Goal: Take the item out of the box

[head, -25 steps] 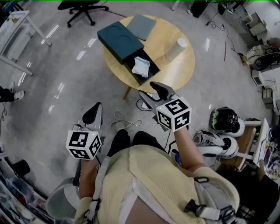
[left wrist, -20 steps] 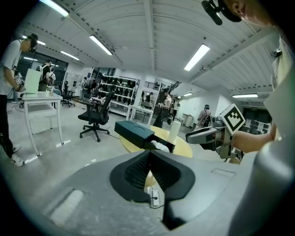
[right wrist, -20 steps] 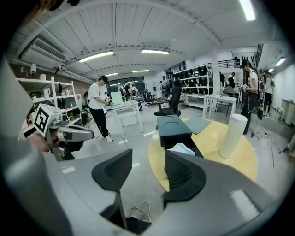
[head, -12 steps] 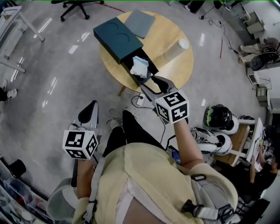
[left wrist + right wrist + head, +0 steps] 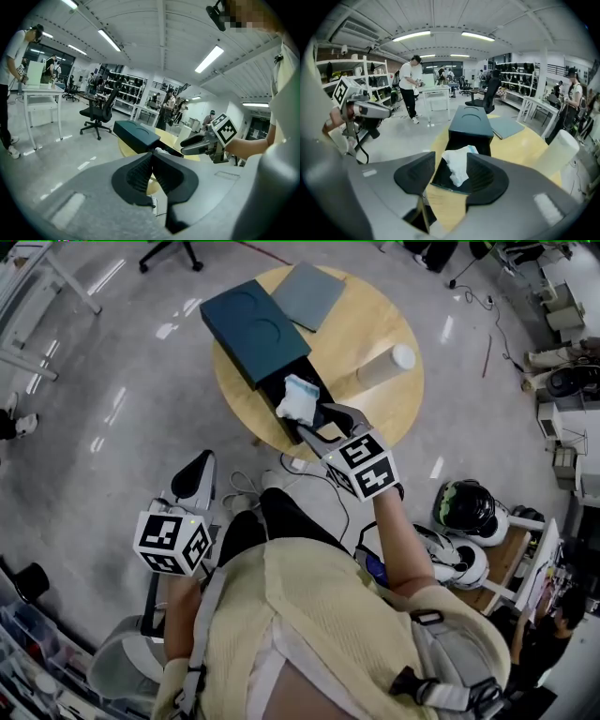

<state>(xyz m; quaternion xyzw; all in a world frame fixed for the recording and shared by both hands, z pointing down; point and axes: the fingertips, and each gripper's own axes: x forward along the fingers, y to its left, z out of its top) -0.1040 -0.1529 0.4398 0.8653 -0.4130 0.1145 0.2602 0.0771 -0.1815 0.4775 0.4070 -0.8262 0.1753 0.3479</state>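
Note:
A dark teal box (image 5: 253, 322) lies on the round wooden table (image 5: 361, 320), its drawer pulled out toward me. A crumpled white item (image 5: 298, 399) sits in that drawer. My right gripper (image 5: 319, 421) hovers at the drawer's near end, open. In the right gripper view the item (image 5: 458, 164) shows between the jaws, untouched by the pads, beyond the gripper (image 5: 451, 177); the jaws have just narrowed slightly. My left gripper (image 5: 197, 479) hangs low at the left over the floor, away from the table. In the left gripper view it (image 5: 151, 174) is shut, nothing in it.
A grey flat pad (image 5: 314, 292) and a white cylinder (image 5: 380, 367) also rest on the table. Cables (image 5: 248, 493) trail on the floor by the table's foot. Helmets (image 5: 469, 507) sit on a shelf at the right. People and office chairs stand farther off.
My right gripper has moved forward and down to the drawer's near end, next to the white item. The left gripper has drifted a little forward; it stays shut.

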